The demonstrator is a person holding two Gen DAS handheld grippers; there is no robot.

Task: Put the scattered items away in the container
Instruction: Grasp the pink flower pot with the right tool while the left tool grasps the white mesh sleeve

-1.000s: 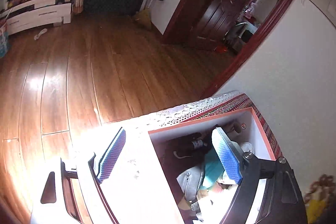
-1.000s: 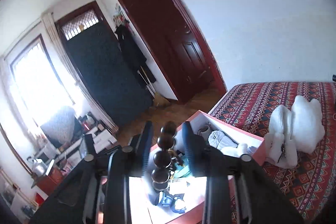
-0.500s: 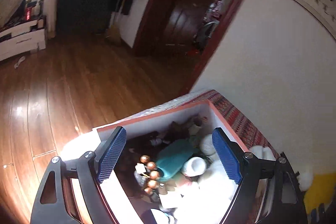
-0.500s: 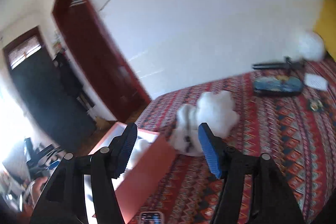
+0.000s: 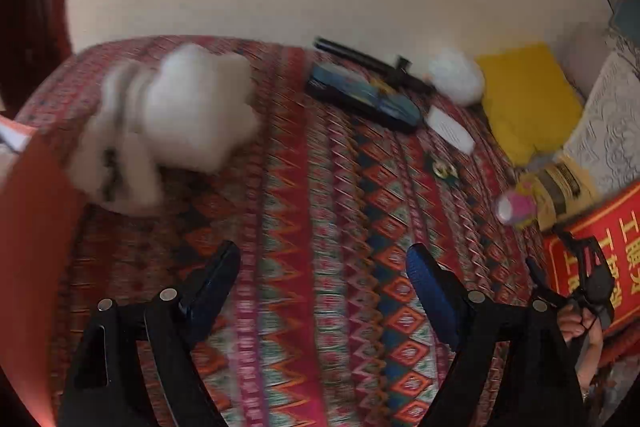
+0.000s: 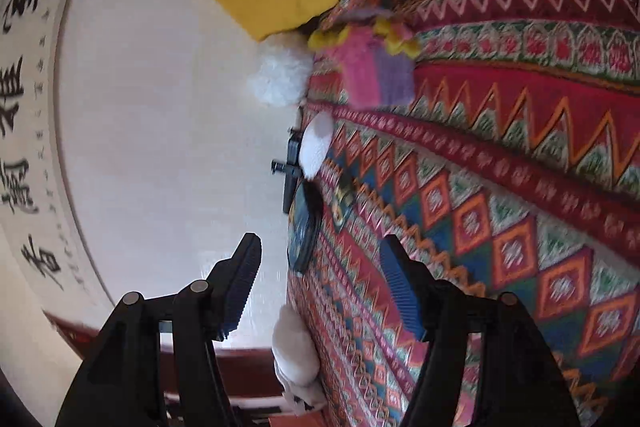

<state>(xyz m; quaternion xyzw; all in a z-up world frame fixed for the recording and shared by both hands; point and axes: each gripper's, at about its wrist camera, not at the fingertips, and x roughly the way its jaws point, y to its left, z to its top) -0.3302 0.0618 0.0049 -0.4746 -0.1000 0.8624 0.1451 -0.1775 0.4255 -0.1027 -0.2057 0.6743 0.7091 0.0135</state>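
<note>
Left gripper (image 5: 320, 275): jaws apart, empty, above patterned bedspread (image 5: 320, 187).
Right gripper (image 6: 320, 283): jaws apart, empty.
White plush toy (image 5: 180, 123): far left.

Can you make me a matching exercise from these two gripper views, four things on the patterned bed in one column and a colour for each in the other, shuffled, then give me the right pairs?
Things:
1. plush toy
2. cushion
3. flat case
4. knitted piece

Colours:
A. yellow
B. pink and purple
C. white
D. dark blue

Pairs: 1-C, 2-A, 3-D, 4-B

All four lie on the bedspread; the plush toy sits nearest the red container.
</note>
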